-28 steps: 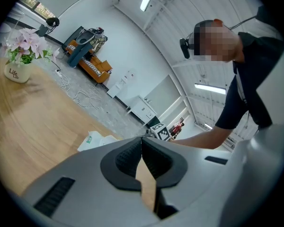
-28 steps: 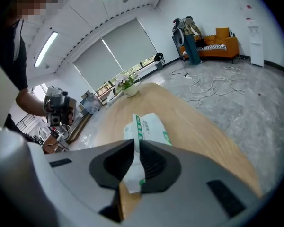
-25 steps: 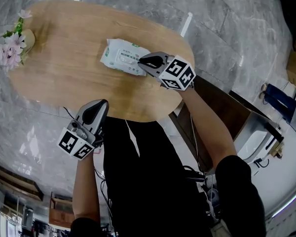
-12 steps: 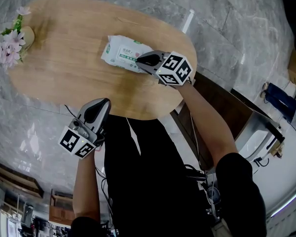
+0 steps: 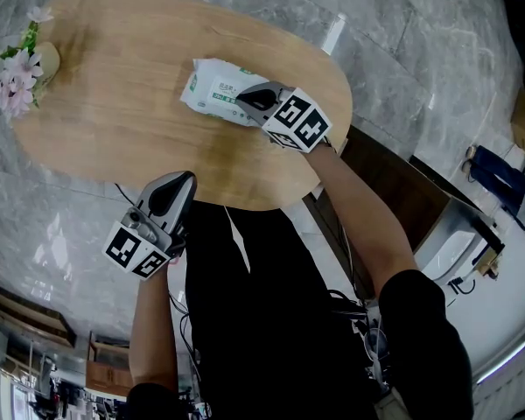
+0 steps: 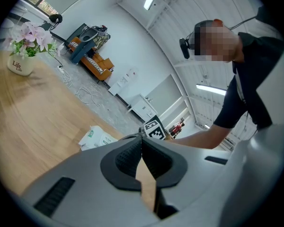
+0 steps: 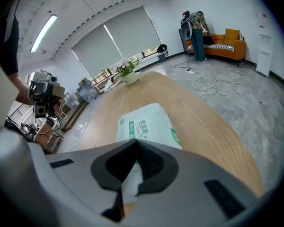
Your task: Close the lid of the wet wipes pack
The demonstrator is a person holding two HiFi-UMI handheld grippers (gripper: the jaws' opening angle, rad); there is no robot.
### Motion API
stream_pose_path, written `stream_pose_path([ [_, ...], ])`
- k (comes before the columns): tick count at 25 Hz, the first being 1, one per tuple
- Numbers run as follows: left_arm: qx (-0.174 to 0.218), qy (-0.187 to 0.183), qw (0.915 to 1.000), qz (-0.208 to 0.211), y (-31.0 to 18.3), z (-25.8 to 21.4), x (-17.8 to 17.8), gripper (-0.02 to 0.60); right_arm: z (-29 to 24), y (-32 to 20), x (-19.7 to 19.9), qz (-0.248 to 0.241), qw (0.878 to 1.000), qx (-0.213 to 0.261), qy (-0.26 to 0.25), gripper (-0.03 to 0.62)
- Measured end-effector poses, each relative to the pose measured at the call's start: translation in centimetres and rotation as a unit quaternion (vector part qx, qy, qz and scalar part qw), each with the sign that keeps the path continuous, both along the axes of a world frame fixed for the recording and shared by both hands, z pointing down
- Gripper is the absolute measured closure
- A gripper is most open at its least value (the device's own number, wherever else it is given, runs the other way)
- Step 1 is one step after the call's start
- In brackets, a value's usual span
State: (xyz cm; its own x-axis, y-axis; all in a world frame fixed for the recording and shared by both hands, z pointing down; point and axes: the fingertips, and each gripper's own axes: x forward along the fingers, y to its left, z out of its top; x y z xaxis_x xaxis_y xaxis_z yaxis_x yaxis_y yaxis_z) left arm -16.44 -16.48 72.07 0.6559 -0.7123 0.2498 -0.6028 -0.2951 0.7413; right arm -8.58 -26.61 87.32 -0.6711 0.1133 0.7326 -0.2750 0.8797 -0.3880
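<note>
A white and green wet wipes pack lies flat on the oval wooden table, toward its right half. My right gripper is shut, its tips over the pack's near right end and covering the lid there. In the right gripper view the pack fills the space just past the closed jaws of that gripper. My left gripper is shut and empty, held off the table's near edge by the person's body. From the left gripper view the pack shows small and far past the left gripper.
A small pot of pink flowers stands at the table's far left end, seen also as the flower pot. Grey marble floor surrounds the table. A dark bench sits to the right, by my right arm.
My right gripper has slid left and a little farther onto the wipes pack, now covering its near end. The left gripper has stayed where it was.
</note>
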Motion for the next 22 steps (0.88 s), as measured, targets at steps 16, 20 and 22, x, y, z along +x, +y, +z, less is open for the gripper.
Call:
stream_pose_path([
  [16,-0.002,0.0,1.0,0.002,0.05,0.55,0.45,0.565,1.01,0.32,-0.59,-0.074,0.988,0.098,0.096,0.583],
  [20,0.003,0.001,1.0,0.001,-0.03,0.13,0.72,0.565,0.95,0.37,-0.46,-0.063,0.991,0.079,0.089,0.583],
  [22,0.007,0.0,1.0,0.002,-0.07,-0.23,0.7,0.565,0.74,0.3,-0.39,-0.053,0.993,0.067,0.082,0.583],
])
